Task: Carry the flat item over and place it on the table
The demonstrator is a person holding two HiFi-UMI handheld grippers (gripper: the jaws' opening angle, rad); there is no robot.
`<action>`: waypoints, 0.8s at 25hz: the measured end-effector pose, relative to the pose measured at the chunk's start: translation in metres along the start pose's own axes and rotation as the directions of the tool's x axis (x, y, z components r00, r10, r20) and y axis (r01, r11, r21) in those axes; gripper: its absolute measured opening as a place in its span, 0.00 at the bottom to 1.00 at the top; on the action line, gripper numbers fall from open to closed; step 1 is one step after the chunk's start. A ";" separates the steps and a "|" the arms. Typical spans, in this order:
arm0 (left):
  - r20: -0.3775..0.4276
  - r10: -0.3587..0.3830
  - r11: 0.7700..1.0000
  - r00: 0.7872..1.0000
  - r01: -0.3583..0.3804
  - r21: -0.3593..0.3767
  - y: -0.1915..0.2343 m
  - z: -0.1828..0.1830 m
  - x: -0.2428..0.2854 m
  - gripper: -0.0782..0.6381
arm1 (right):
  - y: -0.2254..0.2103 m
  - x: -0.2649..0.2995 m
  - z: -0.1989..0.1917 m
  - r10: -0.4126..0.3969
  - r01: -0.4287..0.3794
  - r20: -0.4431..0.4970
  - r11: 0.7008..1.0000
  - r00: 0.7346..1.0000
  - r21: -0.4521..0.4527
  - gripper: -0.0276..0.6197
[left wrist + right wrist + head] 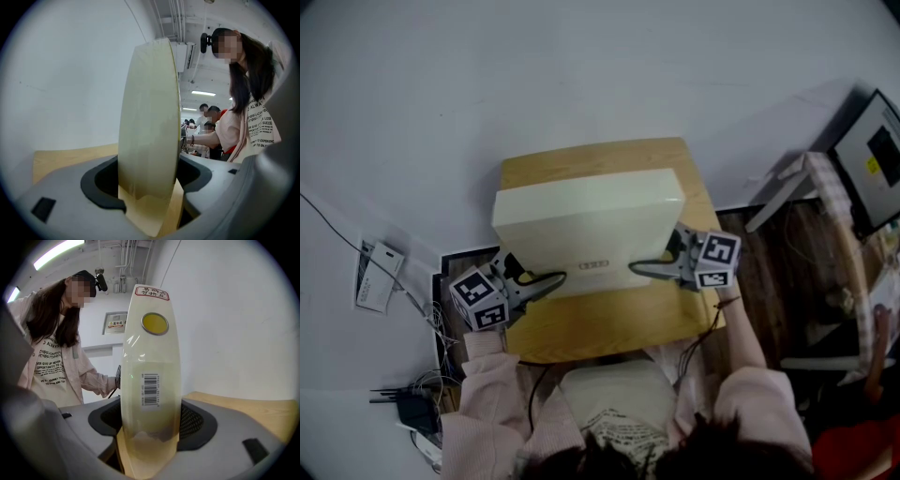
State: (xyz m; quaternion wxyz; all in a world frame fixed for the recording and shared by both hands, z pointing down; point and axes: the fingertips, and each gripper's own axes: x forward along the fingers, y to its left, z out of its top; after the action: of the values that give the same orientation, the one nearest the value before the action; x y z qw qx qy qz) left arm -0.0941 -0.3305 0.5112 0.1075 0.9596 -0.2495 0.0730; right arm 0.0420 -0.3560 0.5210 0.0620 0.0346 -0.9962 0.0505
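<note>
**Both grippers clamped on the box, box over the table**

I'm seeing the cream box (586,220) sitting over the wooden table (609,328), covering most of the far half. The long front edge is facing the person, and the bare wood is showing on the near side.

The left gripper (548,281) is biting the box's near-left corner. In the left gripper view the box is running edge-on between the jaws, with both pads pressing against its faces, so I'm reading that as a grip and not a release.

The right gripper (645,269) is doing the same at the near-right end. The jaws are closed onto the box's two broad faces, and the pads are touching on both sides.

On the end face between the right jaws I'm picking out a barcode label (150,389) and, above it, a yellow round sticker (154,323).

Wood is showing just under the box in both gripper views. I cannot tell whether the underside is touching the wood or hanging just off it.

The person's pink sleeves (483,403) are trailing back from both grippers.
</note>
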 end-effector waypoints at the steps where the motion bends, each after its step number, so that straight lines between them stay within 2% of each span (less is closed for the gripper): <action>1: -0.002 0.004 1.000 1.000 -0.004 -0.001 0.000 0.000 0.000 0.59 | 0.000 0.000 -0.001 0.000 0.000 0.001 1.000 1.000 -0.001 0.53; 9: -0.035 0.012 1.000 0.999 -0.011 0.018 -0.003 -0.011 0.005 0.60 | 0.006 -0.002 -0.008 -0.005 0.004 -0.025 1.000 1.000 -0.031 0.53; 20: -0.023 0.029 0.999 0.999 -0.028 0.038 -0.004 -0.011 0.006 0.61 | 0.007 -0.002 -0.011 -0.010 0.009 -0.037 0.999 0.999 -0.034 0.53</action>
State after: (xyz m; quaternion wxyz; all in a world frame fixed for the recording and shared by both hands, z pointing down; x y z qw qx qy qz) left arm -0.0877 -0.3273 0.5228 0.0913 0.9568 -0.2606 0.0907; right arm 0.0452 -0.3475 0.5312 0.0812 0.0373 -0.9954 0.0338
